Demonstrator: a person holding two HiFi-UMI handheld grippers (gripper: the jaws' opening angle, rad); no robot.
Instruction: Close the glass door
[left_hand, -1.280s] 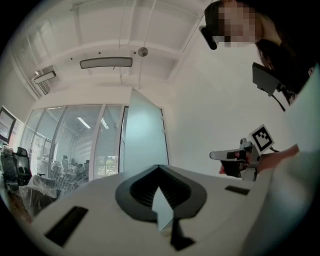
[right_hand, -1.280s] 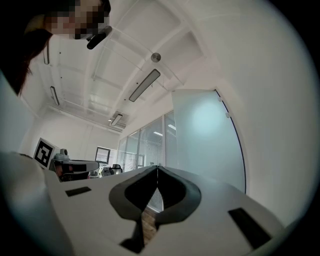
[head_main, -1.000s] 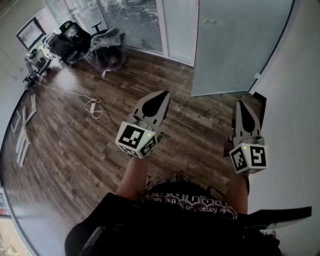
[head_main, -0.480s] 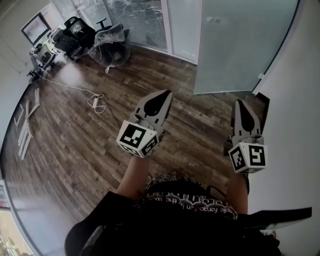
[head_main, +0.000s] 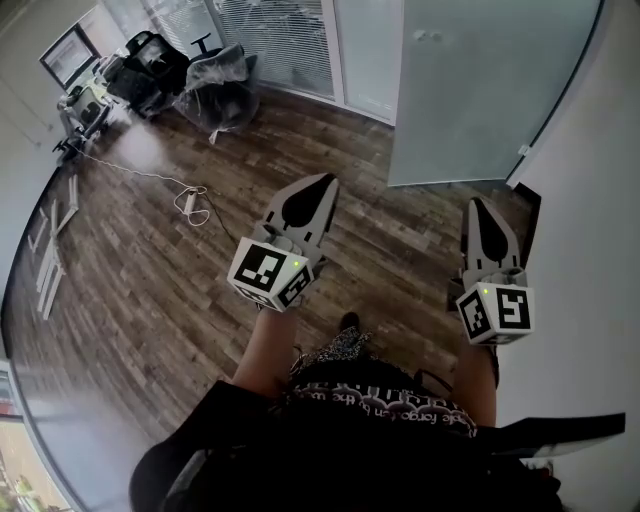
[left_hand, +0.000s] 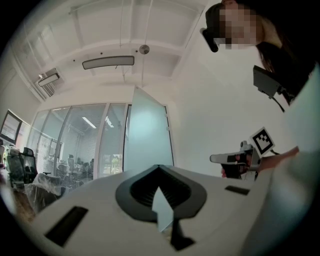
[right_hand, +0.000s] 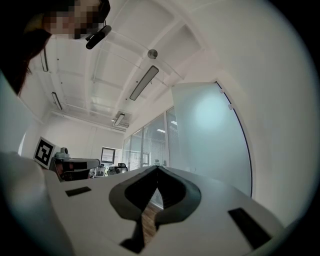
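Two hand-held grippers out front over a wood floor (head_main: 130, 290), neither touching anything.

Far left, by the wall: a monitor (head_main: 62, 58), then black office chairs (head_main: 155, 65), with a plastic-wrapped chair (head_main: 225, 95) just beside them. Nearer in on the floor, a white power strip (head_main: 190, 206), its cable trailing back toward the chairs. Along the far side, a glass partition (head_main: 270, 35) with blinds behind it.

Next across, the left gripper (head_main: 320, 183), held roughly level, tip toward the foot of the partition. Jaws drawn together to a point, nothing between them. Only a small slot lower down between the fingers, with background showing through. Left marker cube (head_main: 268, 275) at its rear end.

Right of that, the glass door (head_main: 480, 90): frosted, upright, swung open at an angle to the white wall (head_main: 590, 220). Bottom edge ahead of both grippers and well apart from each. In the left gripper view, seen straight beyond the closed tips. In the right gripper view, filling the right half ahead.

Farthest right, the right gripper (head_main: 480, 208), close beside the white wall, pointing toward the dark strip at the door's right end. Jaws pressed tight together, empty. Right marker cube (head_main: 496, 314) at the back.
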